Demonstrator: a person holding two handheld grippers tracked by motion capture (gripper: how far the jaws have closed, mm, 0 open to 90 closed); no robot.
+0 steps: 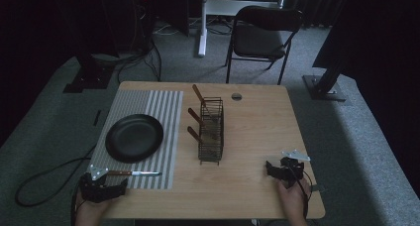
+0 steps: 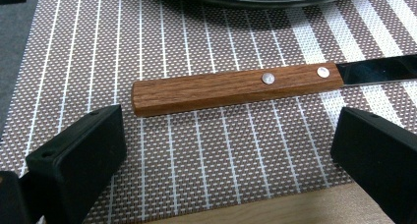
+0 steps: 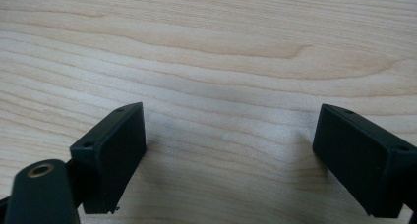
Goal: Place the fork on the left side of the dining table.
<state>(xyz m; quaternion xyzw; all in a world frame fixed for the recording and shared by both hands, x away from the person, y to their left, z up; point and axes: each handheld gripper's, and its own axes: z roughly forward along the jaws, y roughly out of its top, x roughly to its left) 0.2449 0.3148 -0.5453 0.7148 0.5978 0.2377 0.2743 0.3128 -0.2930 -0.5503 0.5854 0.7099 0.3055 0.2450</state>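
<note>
Knife (image 2: 236, 88) flat on striped mat (image 1: 163, 107), near plate (image 1: 134, 137), table-setting spot. Left tool (image 1: 102, 187) released just behind handle; right tool (image 1: 282, 169) released, idle over bare table (image 1: 257, 117).

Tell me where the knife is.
In the high view the knife lies on the striped mat at the table's near left, just below the black plate, ahead of the left hand-held gripper.

Wooden-handled knife (image 2: 275, 83) laid flat on the striped placemat (image 2: 206, 150)

The knife is seen lying on its side near the mat's front edge, just in front of the black plate (image 1: 134, 138). Its brown handle, fixed with two metal rivets, is turned toward the mat's left side; the shiny blade is pointed to the right.
</note>
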